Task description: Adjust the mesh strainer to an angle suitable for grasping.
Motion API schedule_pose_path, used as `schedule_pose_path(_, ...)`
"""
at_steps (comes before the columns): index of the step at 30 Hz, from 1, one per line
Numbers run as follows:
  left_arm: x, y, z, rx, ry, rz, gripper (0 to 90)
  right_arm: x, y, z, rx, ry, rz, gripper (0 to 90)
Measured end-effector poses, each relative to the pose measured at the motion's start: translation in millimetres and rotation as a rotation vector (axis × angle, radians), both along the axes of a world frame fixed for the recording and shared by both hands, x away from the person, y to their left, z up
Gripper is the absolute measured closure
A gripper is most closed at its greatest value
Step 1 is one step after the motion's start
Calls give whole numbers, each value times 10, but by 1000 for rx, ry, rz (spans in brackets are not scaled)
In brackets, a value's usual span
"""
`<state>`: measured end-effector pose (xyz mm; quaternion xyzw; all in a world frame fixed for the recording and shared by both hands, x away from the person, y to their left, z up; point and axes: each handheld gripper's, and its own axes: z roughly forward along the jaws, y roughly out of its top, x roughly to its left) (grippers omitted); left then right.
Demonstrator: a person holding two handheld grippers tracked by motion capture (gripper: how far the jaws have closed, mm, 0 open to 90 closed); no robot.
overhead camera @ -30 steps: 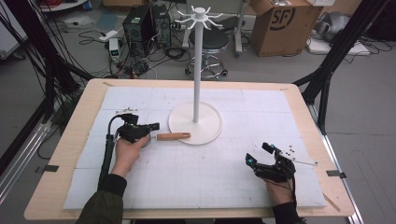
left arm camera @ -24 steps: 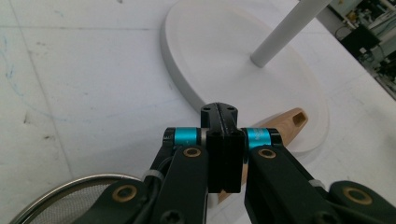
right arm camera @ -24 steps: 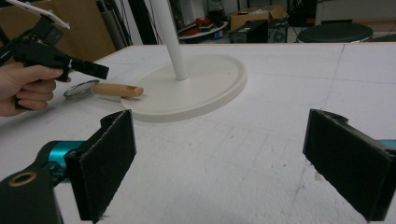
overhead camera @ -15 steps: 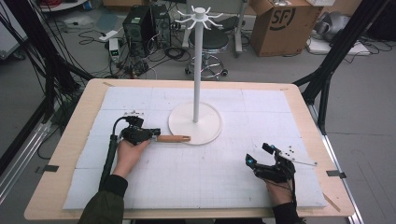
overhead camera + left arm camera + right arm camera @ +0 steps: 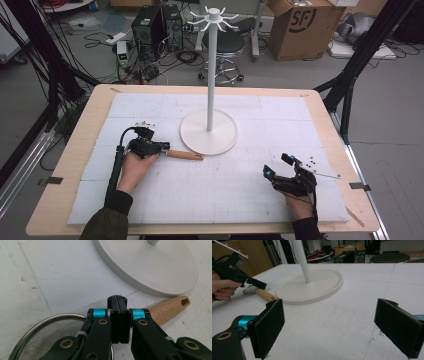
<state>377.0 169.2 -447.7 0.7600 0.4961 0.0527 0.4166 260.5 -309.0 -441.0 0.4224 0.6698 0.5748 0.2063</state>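
The strainer point(image 5: 47, 337) lay flat on the mat, its wooden handle point(image 5: 185, 155) just beside the rim of the stand's round base point(image 5: 209, 133). The left gripper point(image 5: 120, 315) sat directly over the strainer where mesh bowl meets handle, jaws pressed together; whether they pinched the stem could not be told. The right gripper point(image 5: 332, 327) rested well apart from the base, jaws wide apart and holding nothing
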Motion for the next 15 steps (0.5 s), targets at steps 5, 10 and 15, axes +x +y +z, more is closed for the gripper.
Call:
schedule_pose_path(5,-42,-19,-9,43,33,-25,900,-1,0,0,-1,-3,0,86)
schedule_pose_path(10,-169,-24,26,87,43,-60,900,-1,-2,0,-3,-4,-2,86)
schedule_pose_path(15,-354,10,44,97,44,-94,900,-16,-1,11,2,-3,-4,87)
